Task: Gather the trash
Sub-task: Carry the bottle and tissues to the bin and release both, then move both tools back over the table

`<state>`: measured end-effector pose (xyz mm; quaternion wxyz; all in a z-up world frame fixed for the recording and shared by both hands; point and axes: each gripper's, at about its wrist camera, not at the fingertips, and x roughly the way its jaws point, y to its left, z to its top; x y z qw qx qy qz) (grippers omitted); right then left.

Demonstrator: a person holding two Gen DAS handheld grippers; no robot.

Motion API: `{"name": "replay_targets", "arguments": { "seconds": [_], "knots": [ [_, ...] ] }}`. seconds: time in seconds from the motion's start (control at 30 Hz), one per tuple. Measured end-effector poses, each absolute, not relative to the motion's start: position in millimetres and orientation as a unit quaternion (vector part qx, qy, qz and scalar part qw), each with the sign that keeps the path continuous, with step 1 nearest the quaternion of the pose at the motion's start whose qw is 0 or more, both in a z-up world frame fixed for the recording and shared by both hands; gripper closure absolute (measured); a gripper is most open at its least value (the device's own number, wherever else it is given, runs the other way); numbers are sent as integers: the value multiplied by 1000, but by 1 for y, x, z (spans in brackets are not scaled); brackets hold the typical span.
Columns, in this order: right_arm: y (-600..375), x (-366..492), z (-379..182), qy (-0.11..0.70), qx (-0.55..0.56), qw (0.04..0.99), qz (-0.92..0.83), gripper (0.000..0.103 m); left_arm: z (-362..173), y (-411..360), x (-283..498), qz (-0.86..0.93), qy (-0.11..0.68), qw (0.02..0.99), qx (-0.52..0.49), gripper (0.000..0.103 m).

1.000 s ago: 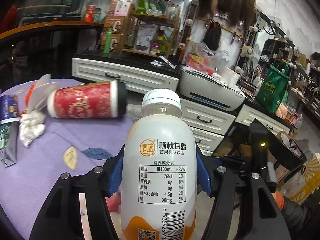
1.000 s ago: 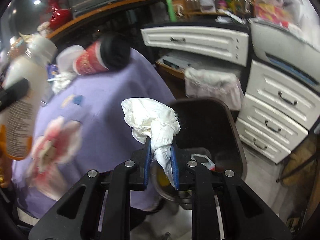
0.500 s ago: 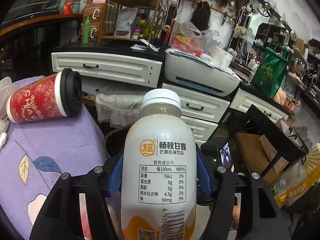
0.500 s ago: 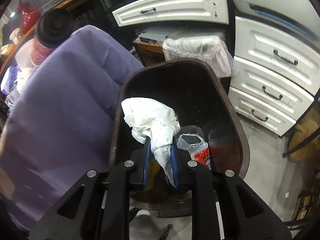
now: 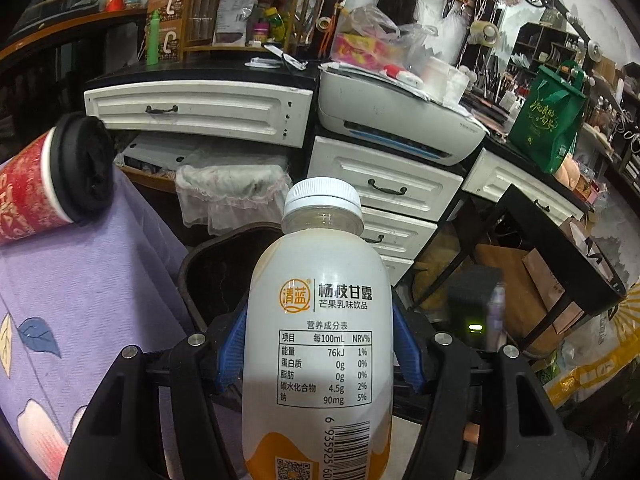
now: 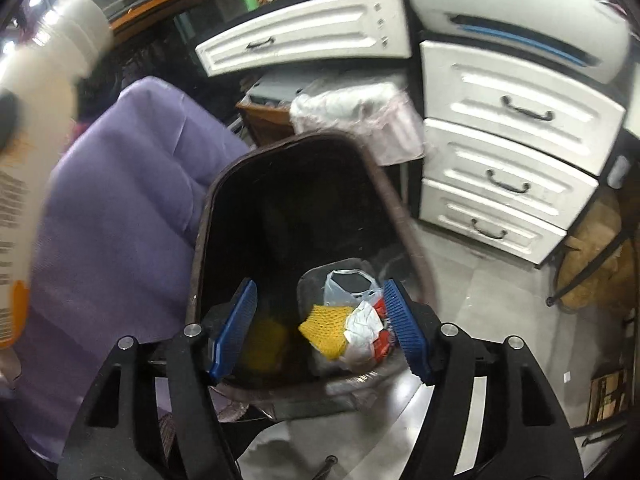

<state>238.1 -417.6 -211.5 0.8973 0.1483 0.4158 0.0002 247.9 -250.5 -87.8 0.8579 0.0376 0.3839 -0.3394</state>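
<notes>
My left gripper (image 5: 318, 344) is shut on a white drink bottle (image 5: 318, 320) with a white cap and orange base, held upright just beside the table edge, with the dark trash bin (image 5: 208, 264) behind it. The bottle also shows at the left of the right wrist view (image 6: 28, 128). My right gripper (image 6: 318, 320) is open and empty directly above the dark trash bin (image 6: 404, 216). Inside the bin lie a white tissue (image 6: 362, 322), yellow mesh (image 6: 326, 326) and a plastic bag (image 6: 348, 284). A red paper cup (image 5: 44, 184) with a black lid lies on its side on the purple tablecloth (image 5: 80, 280).
White drawer cabinets (image 6: 516, 148) and a printer (image 5: 400, 120) stand behind the bin. A small plastic-lined bin (image 5: 232, 192) sits under the counter. A black metal rack with cardboard boxes (image 5: 532, 280) stands to the right. Grey floor (image 6: 500, 312) lies right of the bin.
My right gripper has opened over the bin and the white tissue it held has dropped inside. My left gripper has carried the bottle rightwards, off the table toward the bin.
</notes>
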Motion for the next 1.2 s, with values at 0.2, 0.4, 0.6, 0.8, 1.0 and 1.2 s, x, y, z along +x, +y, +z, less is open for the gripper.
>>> {"name": "replay_targets", "arguments": {
  "seconds": [0.2,0.4,0.6,0.8,1.0,1.2],
  "knots": [
    [-440,205,-197,396,168,902,-28,31,-98,-279,251,-340,399,849,65,41],
    [-459,177,-188,384,180,904,-52,31,-123,-299,267,-324,435,836,85,41],
    [-471,156,-182,378,187,904,-66,31,-144,-306,284,-308,464,826,87,41],
    [-473,150,-181,375,187,905,-69,31,-160,-311,291,-299,485,816,101,41],
    [-471,148,-178,373,191,905,-67,31,-170,-313,296,-289,496,812,107,41],
    [-471,147,-172,372,189,906,-67,31,-179,-318,297,-287,510,801,121,27]
  ]
}}
